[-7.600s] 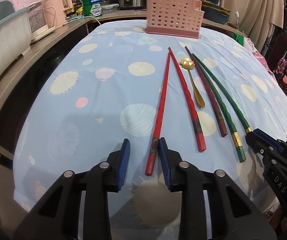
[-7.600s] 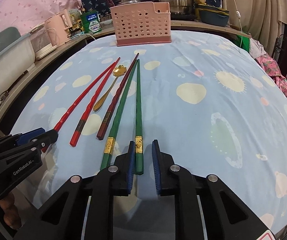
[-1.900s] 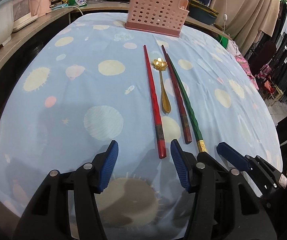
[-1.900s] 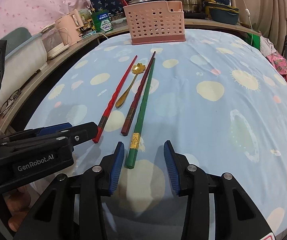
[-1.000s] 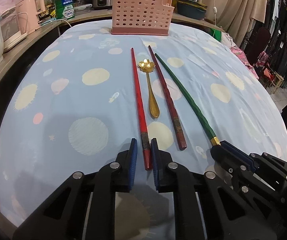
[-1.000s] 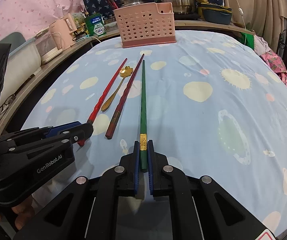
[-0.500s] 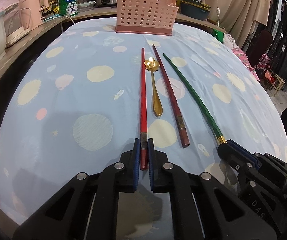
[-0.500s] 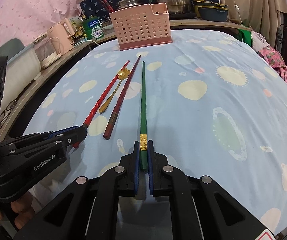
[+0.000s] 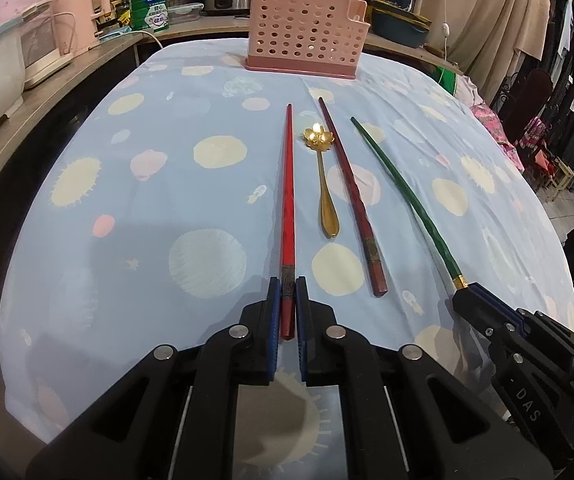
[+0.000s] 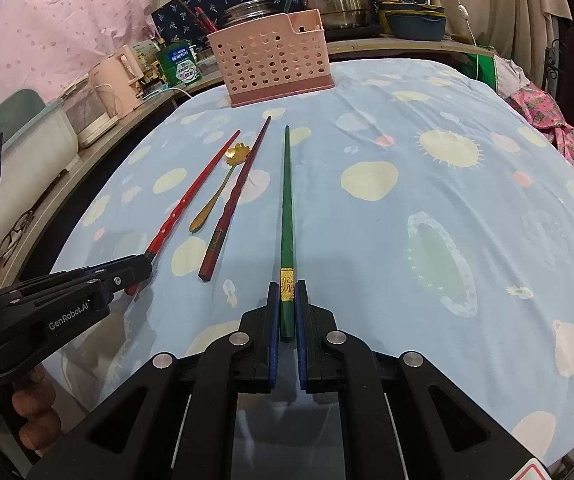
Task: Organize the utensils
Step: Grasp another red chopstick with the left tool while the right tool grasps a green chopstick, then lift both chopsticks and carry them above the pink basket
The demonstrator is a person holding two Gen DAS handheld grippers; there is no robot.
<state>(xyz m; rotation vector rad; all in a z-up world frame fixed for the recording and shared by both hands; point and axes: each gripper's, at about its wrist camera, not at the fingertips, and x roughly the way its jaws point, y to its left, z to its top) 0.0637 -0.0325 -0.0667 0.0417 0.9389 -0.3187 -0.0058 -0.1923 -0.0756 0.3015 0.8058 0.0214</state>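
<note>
Chopsticks sit pinched at their butt ends: the left claw [image 9: 285,292] grips the red chopstick [image 9: 287,184], the right claw [image 10: 287,296] the green chopstick [image 10: 286,208]. Lift both level, tips toward the pink basket [image 9: 305,34] at the surface's far edge. Patterned blue cloth [image 9: 127,200] covers the surface; kitchen clutter lies behind.

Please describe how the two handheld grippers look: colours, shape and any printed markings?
Both are black plastic, with angular linked arms, silver pivot bolts and blue pads lining the jaws. The left gripper reads "GenRobot.AI"; the right gripper shows "DAS".
</note>
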